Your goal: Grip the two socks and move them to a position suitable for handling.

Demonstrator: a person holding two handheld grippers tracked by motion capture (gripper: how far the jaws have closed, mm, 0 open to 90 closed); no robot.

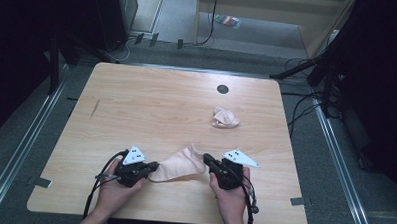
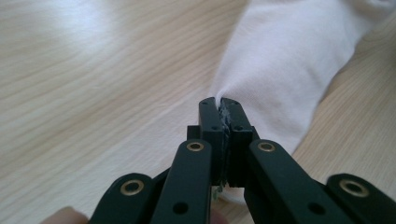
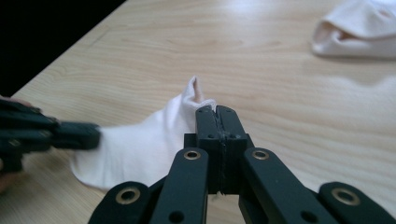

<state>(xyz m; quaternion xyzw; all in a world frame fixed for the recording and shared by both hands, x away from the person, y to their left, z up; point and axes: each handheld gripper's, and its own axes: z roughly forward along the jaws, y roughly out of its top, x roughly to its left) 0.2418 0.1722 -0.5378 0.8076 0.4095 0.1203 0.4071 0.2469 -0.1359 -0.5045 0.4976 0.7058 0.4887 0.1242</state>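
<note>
**Two grippers pinch one pale sock near the table's front edge**

While a person's hands come in from the near side of the wooden table (image 1: 137, 100), both grippers hold the same pale sock (image 1: 177, 167), which lies stretched between them close to the front edge of the table. The left gripper (image 1: 153, 166) has its jaws pressed together on one end of the sock; in the left gripper view the white fabric (image 2: 280, 65) bunches up right at the closed tips of the left gripper (image 2: 218, 103) and spreads away from them over the wood. The right gripper (image 1: 206, 158) is likewise clamped onto the other end, where the sock's edge rises in a small peak (image 3: 195, 88) just beyond the tips of the right gripper (image 3: 215, 111); no gap shows between its jaws. In the right gripper view the left gripper (image 3: 70, 135) appears blurred at the far end of the sock.

A second sock (image 1: 225, 118), crumpled into a loose heap, lies farther back on the table than the held sock, apart from it. Beyond the crumpled sock, a round dark hole (image 1: 223, 89) sits in the tabletop near the far edge.
</note>
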